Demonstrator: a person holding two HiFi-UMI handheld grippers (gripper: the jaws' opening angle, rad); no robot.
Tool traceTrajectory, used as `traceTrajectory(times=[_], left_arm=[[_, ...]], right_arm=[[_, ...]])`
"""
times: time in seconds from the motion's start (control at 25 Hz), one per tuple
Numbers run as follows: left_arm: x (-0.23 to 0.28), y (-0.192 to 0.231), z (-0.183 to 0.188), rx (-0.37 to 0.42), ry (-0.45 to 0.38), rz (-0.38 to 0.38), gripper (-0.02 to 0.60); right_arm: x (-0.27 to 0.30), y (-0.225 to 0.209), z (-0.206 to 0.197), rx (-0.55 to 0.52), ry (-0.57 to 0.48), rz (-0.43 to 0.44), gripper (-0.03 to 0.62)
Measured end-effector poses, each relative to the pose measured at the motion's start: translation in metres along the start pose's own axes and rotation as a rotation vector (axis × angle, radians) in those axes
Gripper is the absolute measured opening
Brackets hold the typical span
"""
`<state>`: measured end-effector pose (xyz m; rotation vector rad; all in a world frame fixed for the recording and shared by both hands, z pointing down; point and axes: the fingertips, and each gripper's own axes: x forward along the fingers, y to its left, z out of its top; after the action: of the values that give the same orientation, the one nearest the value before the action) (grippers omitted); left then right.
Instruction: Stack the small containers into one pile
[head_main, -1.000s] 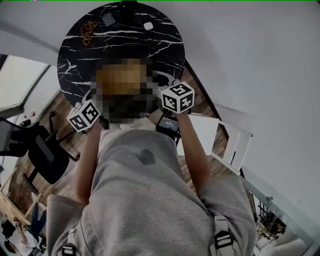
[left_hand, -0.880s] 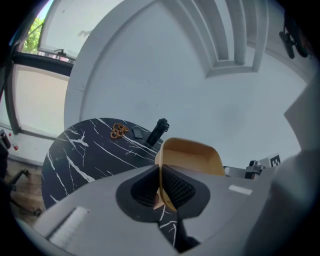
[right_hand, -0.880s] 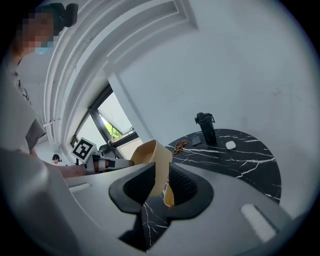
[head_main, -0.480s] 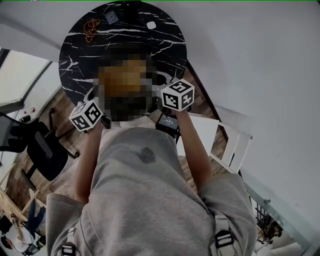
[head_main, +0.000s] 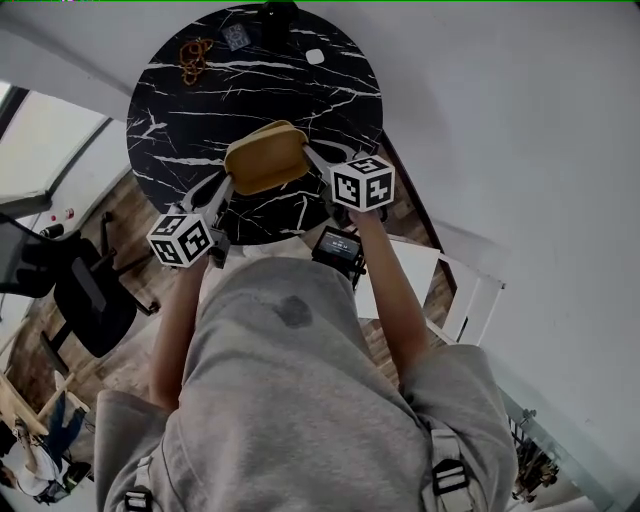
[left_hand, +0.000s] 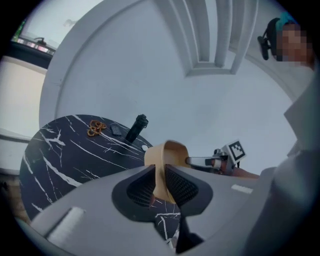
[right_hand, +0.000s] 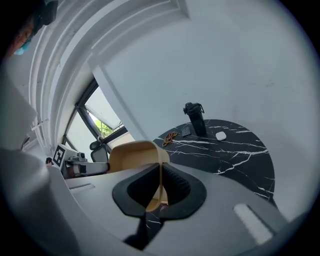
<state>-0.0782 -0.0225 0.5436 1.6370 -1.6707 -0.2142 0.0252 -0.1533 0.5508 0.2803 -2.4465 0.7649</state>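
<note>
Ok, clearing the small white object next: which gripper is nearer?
Right. The right gripper, jaws just closed on the tan container's wall, sits straight before the white object; left gripper, jaws just opened around the opposite wall, sits farther left.

Head view looks steeply down; both gripper views, seemingly opposed, closely share container (left_hand: 172, 152) and table (left_hand: 65, 155).

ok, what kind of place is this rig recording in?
Most likely an office or meeting corner, not a kitchen or workshop. A round black marble-look table stands by plain white walls. A black swivel chair sits on wood-plank flooring, and there is a large window.
</note>
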Motion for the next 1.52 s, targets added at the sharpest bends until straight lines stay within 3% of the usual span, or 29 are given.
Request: traceTrajectory(times=[0.16, 0.56, 1.04, 1.52], left_arm=[[-0.01, 0.005, -0.001, 0.047, -0.008, 0.014, 0.049], [-0.039, 0.04, -0.002, -0.001, -0.028, 0.077, 0.046], [-0.05, 0.051, 0.01, -0.009, -0.056, 0.107, 0.038], [-0.043, 0.049, 0.009, -0.01, -0.044, 0.094, 0.035]], right_arm=[[0.012, -0.019, -0.01, 0.019, 0.067, -0.024, 0.026], [0.055, -0.095, -0.032, 0.083, 0.241, -0.121, 0.026], [0.112, -0.105, -0.062, -0.005, 0.404, -0.136, 0.028], [0.118, -0.1, -0.081, -0.093, 0.469, -0.146, 0.038]])
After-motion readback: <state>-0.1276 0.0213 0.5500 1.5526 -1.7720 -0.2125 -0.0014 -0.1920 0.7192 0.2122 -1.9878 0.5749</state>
